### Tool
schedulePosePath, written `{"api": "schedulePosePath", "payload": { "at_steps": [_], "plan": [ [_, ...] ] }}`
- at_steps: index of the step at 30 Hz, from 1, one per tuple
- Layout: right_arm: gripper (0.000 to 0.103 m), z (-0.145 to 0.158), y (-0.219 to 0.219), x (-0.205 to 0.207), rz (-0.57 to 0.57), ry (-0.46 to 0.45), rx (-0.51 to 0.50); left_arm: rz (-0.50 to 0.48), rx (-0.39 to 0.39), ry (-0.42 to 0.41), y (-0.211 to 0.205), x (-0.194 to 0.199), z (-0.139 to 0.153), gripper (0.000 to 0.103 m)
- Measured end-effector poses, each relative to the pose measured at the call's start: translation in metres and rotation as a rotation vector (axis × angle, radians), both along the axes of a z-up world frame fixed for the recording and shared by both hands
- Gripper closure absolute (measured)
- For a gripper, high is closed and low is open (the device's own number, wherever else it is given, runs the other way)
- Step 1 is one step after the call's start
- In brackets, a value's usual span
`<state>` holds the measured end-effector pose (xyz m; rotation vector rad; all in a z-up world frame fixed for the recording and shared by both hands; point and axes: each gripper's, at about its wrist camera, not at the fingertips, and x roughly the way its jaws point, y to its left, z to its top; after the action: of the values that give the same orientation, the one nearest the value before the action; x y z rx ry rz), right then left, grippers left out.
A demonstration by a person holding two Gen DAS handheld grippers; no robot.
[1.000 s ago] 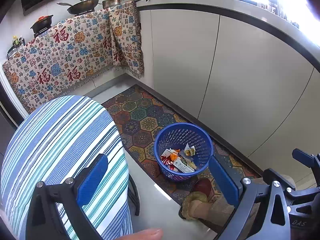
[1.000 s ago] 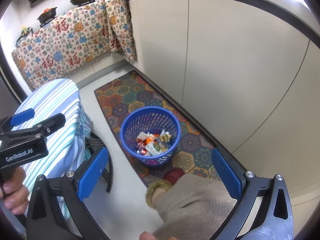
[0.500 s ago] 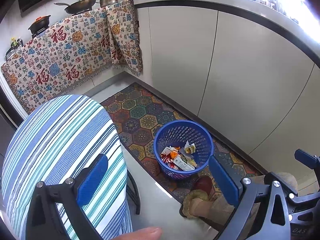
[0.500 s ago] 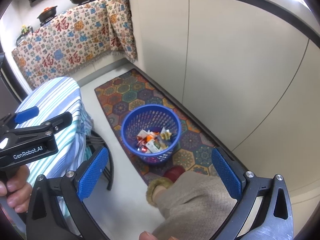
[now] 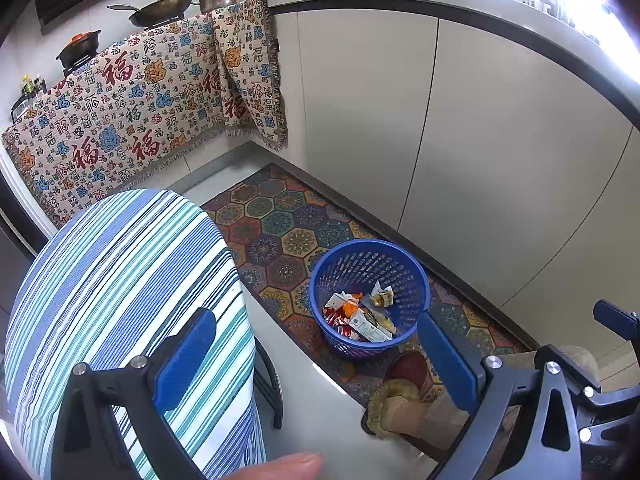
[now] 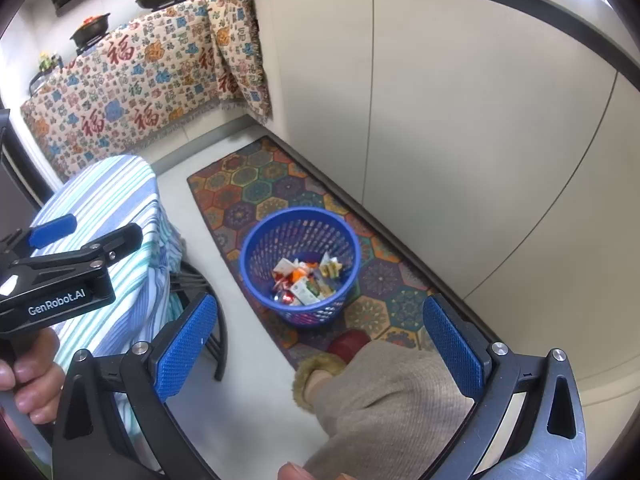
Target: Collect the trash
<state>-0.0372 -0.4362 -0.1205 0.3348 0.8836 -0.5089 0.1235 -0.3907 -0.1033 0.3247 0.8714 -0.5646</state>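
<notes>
Hexagon-patterned rug (image 5: 288, 232) under perforated basket (image 5: 412, 280)

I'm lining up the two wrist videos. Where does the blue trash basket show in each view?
Left wrist: blue trash basket right of centre, low, on the patterned rug.
Right wrist: the basket near centre, slightly left.
Shared landmark: the red slipper just in front of the basket in both views.
</notes>
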Motion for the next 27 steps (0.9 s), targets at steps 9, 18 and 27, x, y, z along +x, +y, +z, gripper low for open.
{"api": "schedulePosePath", "payload": {
  "at_steps": [9,18,27],
  "plan": [
    [0.0,-0.0003,-0.0026,0.0,0.002,0.002,0.004,-0.002,-0.002,0.001,-0.0004,0.0003,0.0004,0.001],
    [0.0,0.0001,-0.0061,0.0013,0.004,0.005,0.005,-0.011,-0.008,0.007,-0.0018,0.0036,0.0003,0.001],
    [0.0,-0.0009,-0.0082,0.0022,0.005,0.006,0.008,-0.01,-0.011,0.011,-0.0036,0.0039,0.0006,0.001]
  ]
}}
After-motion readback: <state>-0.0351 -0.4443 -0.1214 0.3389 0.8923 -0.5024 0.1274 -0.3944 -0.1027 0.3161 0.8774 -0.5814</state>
